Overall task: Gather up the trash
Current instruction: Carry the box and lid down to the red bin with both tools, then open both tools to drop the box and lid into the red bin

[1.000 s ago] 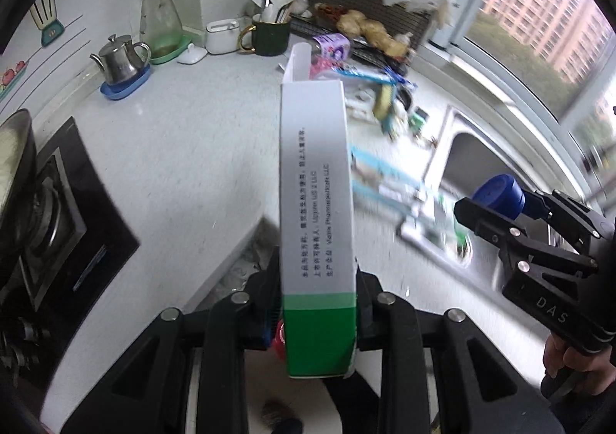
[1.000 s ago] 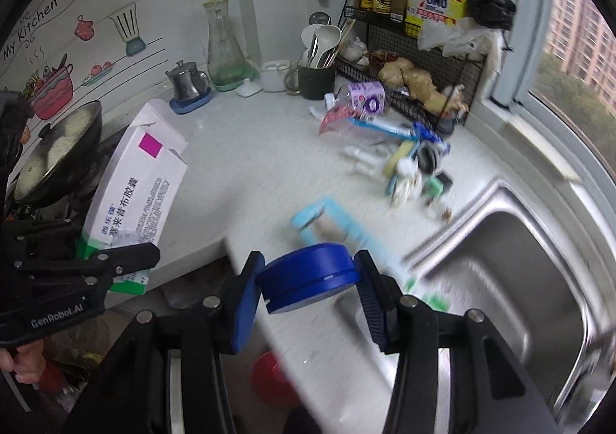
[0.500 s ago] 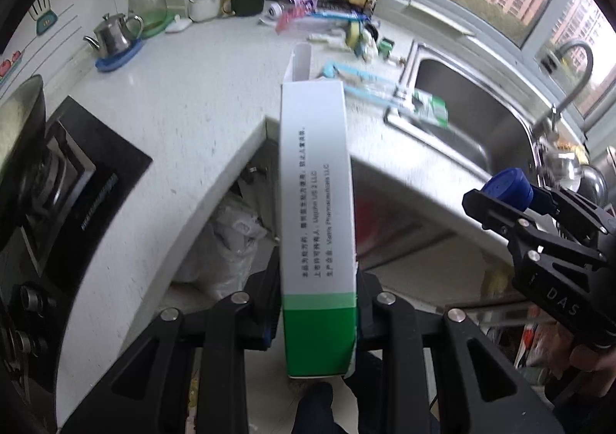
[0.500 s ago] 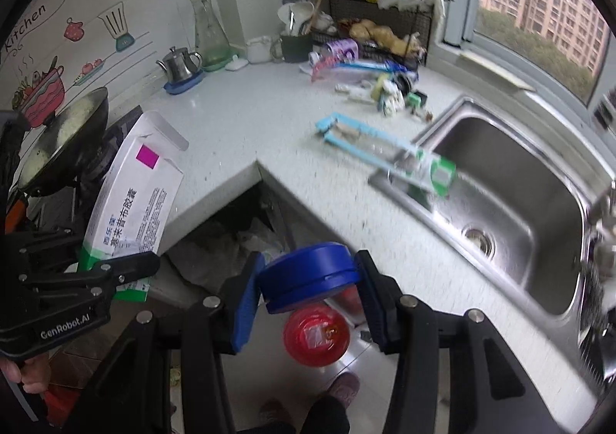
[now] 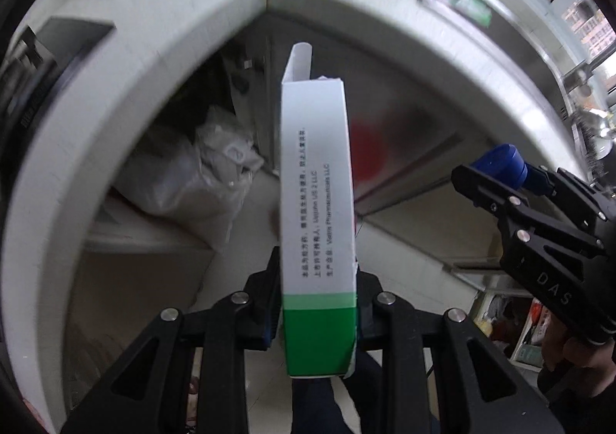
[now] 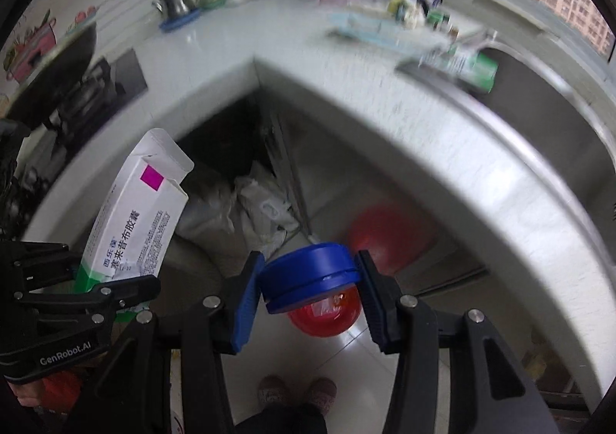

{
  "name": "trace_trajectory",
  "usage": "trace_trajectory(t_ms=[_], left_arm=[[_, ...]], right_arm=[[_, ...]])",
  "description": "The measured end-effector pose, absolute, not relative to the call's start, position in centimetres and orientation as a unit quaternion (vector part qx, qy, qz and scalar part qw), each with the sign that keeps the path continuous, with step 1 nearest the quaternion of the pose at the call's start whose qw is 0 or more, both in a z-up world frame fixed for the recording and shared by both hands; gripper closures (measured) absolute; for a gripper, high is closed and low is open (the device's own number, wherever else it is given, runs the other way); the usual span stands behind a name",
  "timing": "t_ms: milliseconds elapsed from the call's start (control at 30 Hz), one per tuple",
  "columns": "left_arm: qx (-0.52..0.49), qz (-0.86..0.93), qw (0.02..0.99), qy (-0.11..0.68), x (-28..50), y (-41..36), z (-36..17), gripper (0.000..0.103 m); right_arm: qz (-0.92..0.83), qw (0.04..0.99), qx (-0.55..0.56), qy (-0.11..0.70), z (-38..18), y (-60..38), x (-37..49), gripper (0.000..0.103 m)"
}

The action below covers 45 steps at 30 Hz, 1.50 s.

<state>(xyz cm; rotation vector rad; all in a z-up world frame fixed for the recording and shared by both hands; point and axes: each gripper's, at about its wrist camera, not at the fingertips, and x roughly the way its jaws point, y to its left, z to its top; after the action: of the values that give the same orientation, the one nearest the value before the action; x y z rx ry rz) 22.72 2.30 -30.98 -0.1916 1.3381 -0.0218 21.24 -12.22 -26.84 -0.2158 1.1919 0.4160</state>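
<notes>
My left gripper (image 5: pixel 317 303) is shut on a white and green medicine box (image 5: pixel 315 203) that stands upright between its fingers, top flap open. From the right wrist view the same box (image 6: pixel 131 214) leans at the left with a magenta square on it. The right gripper (image 6: pixel 310 280) is shut on a round blue lid (image 6: pixel 308 274); it shows too at the right of the left wrist view, blue lid (image 5: pixel 498 164) at its tip. Both point steeply down past the counter edge. A red bin (image 6: pixel 327 310) sits on the floor right below the blue lid.
The white L-shaped counter (image 6: pixel 423 141) curves above, with trash left on it near the steel sink (image 6: pixel 539 87). Grey plastic bags (image 5: pixel 192 180) fill the open corner cabinet. A stove and pan (image 6: pixel 69 68) sit at left. A person's feet (image 6: pixel 296 389) stand on the tiled floor.
Both grippers have sunk from above the counter to below its edge, still holding the box and the lid. The floor, the cabinet corner and the red bin have come into view.
</notes>
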Motion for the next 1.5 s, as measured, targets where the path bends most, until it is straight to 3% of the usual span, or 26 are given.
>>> trace_trajectory(t_ms=[567, 1033, 1200, 1500], left_arm=[[-0.1, -0.036, 0.717, 0.689, 24.6, 1.2, -57.8, 0.078], [-0.078, -0.044, 0.711, 0.697, 27.7, -1.3, -77.3, 0.077], [-0.081, -0.048, 0.704, 0.704, 28.8, -1.8, -82.1, 0.077], [-0.07, -0.06, 0.698, 0.71, 29.5, -2.5, -85.8, 0.076]], right_arm=[[0.153, 0.77, -0.092, 0.613, -52.2, -14.2, 21.0, 0.058], [0.149, 0.751, -0.097, 0.637, -72.2, -15.8, 22.2, 0.058], [0.148, 0.747, -0.106, 0.64, -76.3, -16.1, 22.3, 0.058], [0.162, 0.741, -0.105, 0.643, -78.8, -15.9, 23.0, 0.058]])
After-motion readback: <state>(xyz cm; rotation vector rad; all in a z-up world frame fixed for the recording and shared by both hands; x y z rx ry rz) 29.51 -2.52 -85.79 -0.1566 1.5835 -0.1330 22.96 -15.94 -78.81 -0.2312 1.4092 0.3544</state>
